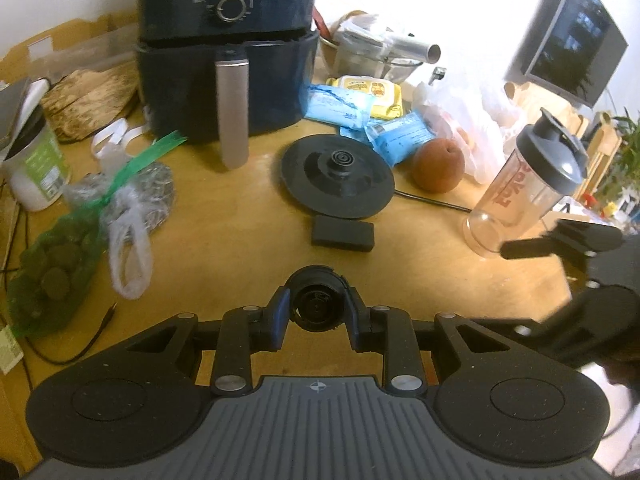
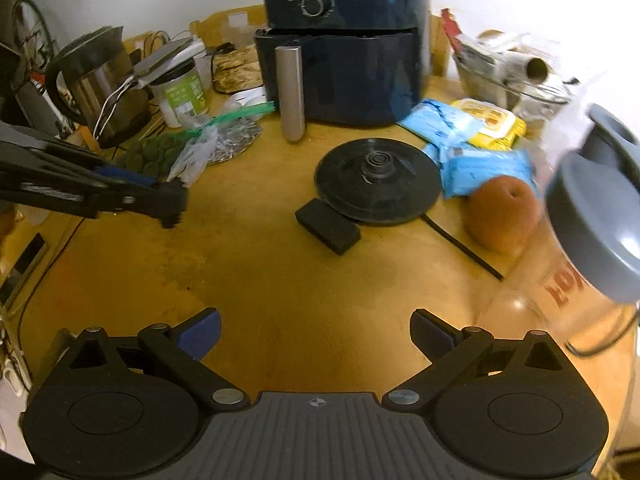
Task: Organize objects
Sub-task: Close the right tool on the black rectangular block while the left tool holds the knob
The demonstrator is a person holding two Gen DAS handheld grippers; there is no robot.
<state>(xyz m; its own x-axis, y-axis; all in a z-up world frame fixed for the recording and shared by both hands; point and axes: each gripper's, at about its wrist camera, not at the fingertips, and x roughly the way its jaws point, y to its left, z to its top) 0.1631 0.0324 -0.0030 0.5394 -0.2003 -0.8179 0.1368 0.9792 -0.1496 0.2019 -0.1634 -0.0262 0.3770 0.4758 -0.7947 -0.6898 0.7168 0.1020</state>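
My left gripper [image 1: 316, 320] is shut on a round black lid-like part [image 1: 318, 304] and holds it above the wooden table [image 1: 224, 240]. My right gripper [image 2: 316, 334] is open and empty over the table's front. A clear shaker bottle with a grey lid [image 1: 528, 184] stands at the right; it also shows close and blurred in the right wrist view [image 2: 580, 248]. A black kettle base [image 1: 338, 176] lies mid-table with a small black block [image 1: 343, 235] in front of it. A brown round fruit [image 1: 438, 165] lies to its right.
A dark blue air fryer [image 1: 228, 48] stands at the back. Blue and yellow wipe packs [image 1: 352, 104], plastic bags [image 1: 472, 120] and a glass bowl [image 2: 516, 76] lie at the right. Green net bag [image 1: 48, 264], seed bag [image 1: 152, 192], white tub [image 1: 36, 164] and kettle [image 2: 100, 84] are at the left.
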